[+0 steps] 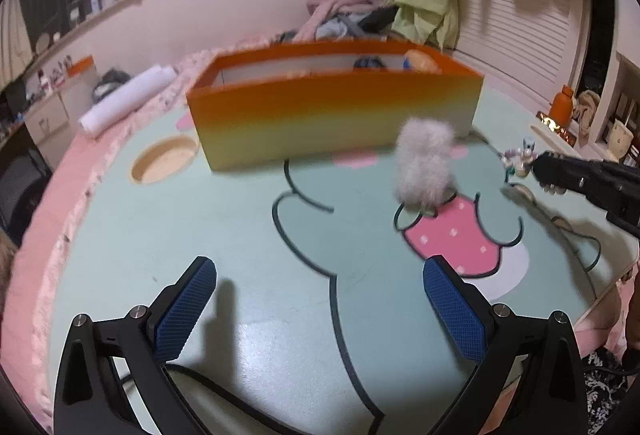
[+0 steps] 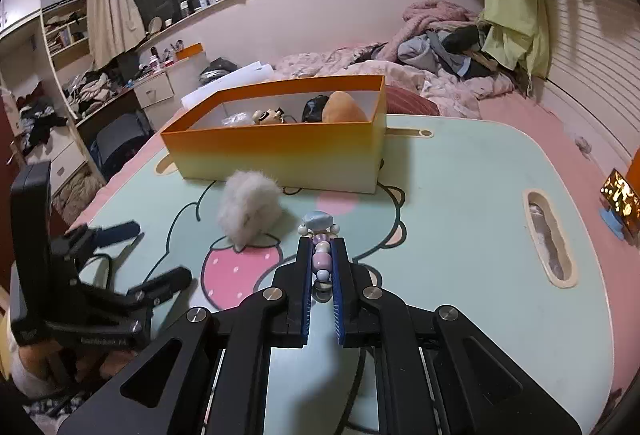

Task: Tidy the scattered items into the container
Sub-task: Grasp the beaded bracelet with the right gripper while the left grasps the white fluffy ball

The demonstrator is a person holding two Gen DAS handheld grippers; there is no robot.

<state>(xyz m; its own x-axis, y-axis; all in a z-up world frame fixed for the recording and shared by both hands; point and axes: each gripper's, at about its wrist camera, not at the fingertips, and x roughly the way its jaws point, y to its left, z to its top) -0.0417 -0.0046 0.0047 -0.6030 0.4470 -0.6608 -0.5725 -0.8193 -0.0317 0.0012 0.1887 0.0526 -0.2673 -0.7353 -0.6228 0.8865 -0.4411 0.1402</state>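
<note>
Right wrist view: right hand-held gripper (image 2: pixel 322 267) is clenched on the bead charm (image 2: pixel 320 241), small, hard, slippery, so grip mid-body. Orange box (image 2: pixel 280 159) sits straight ahead; left hand-held gripper (image 1: pixel 320 309) is spread wide.

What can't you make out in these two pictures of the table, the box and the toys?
- Box contents: left wrist view, near wall hides nearly everything.
- Beaded charm: right wrist view, right gripper fingers cover its sides; tiny and blurred in the left.
- Fluffy pompom: whatever it sits on is hidden in both views.
- Left gripper: body cut off by the bottom edge.
</note>
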